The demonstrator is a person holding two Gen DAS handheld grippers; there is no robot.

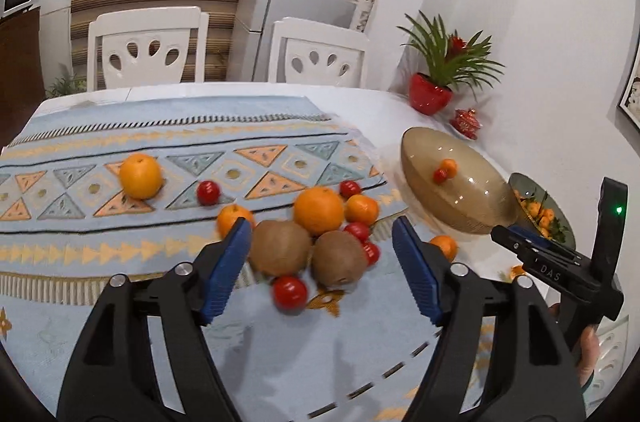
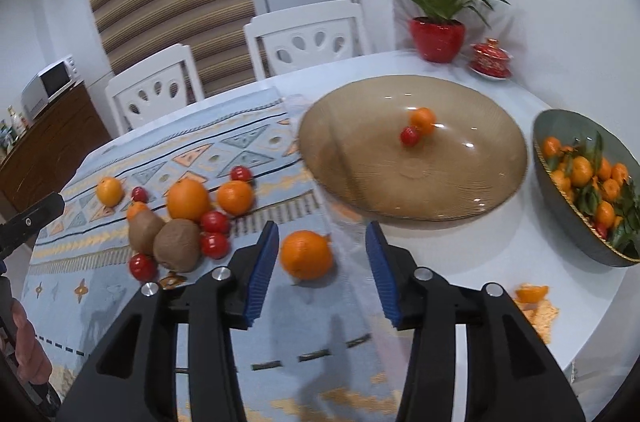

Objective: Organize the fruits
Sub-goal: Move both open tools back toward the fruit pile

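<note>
Fruit lies scattered on a patterned blue cloth [image 1: 120, 302] over a white table [image 2: 500, 262], and the two views share most of it but not all. Only the left wrist view shows the letters "DAS" on the black body of the right gripper [image 1: 532, 246] at its right edge, with a green light lit on the upright part behind; I cannot tell from there how its jaws stand, though its own camera shows the right gripper [image 2: 322, 254] spread wide, holding nothing, with one orange [image 2: 306, 255] lying on the cloth between its blue pads [image 2: 262, 266]. The left gripper [image 1: 322, 246] is likewise wide and empty, hanging over the main cluster. From left to right there, I count a lone orange [image 1: 141, 176], a red tomato [image 1: 208, 192], a small mandarin [image 1: 234, 218] behind the left pad, two kiwis [image 1: 280, 248] side by side, a big orange [image 1: 319, 211] behind them and another mandarin [image 1: 362, 209], with five more red tomatoes around them, six in all. Only the right wrist view shows fully the amber glass plate [image 2: 460, 190] holding one mandarin [image 2: 423, 120] touching one tomato [image 2: 410, 135], the green bowl [image 2: 560, 246] heaped with leafy mandarins, and orange peel [image 2: 532, 293] lying on the table just in front of it.
</note>
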